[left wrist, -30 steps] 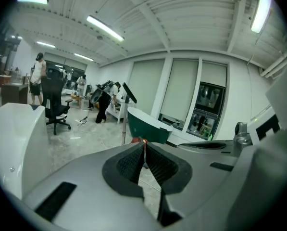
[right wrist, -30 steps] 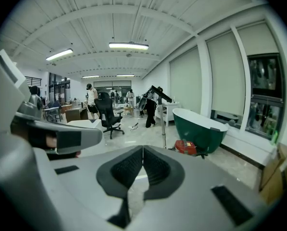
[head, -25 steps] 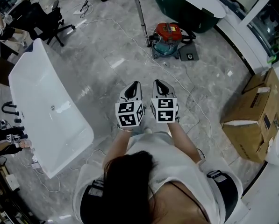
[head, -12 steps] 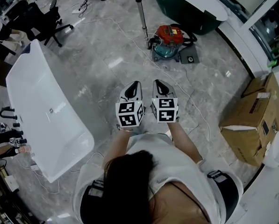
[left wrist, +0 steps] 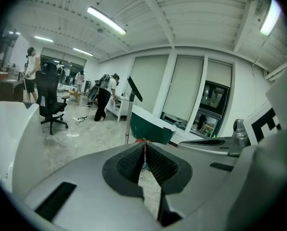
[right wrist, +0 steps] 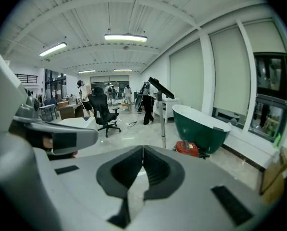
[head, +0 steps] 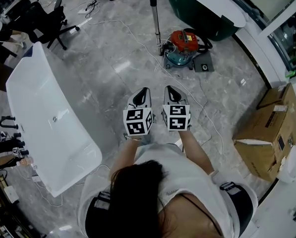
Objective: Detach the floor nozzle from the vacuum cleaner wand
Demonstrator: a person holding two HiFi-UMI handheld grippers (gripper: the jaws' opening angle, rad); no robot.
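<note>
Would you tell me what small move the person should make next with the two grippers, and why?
Probably step closer to the red vacuum cleaner, which stands on the floor well ahead. The left gripper and right gripper are held side by side, jaws shut and empty, too far away to grasp anything yet.

left gripper (head: pixel 144 89) just beside right gripper (head: pixel 168 88), centre | vacuum cleaner (head: pixel 184 45) ahead on floor (head: pixel 103 58) | far tub (head: pixel 207 11) behind it | near tub (head: pixel 43 118) left | office chair (head: pixel 44 22) beyond | cardboard box (head: pixel 266 130) right
</note>
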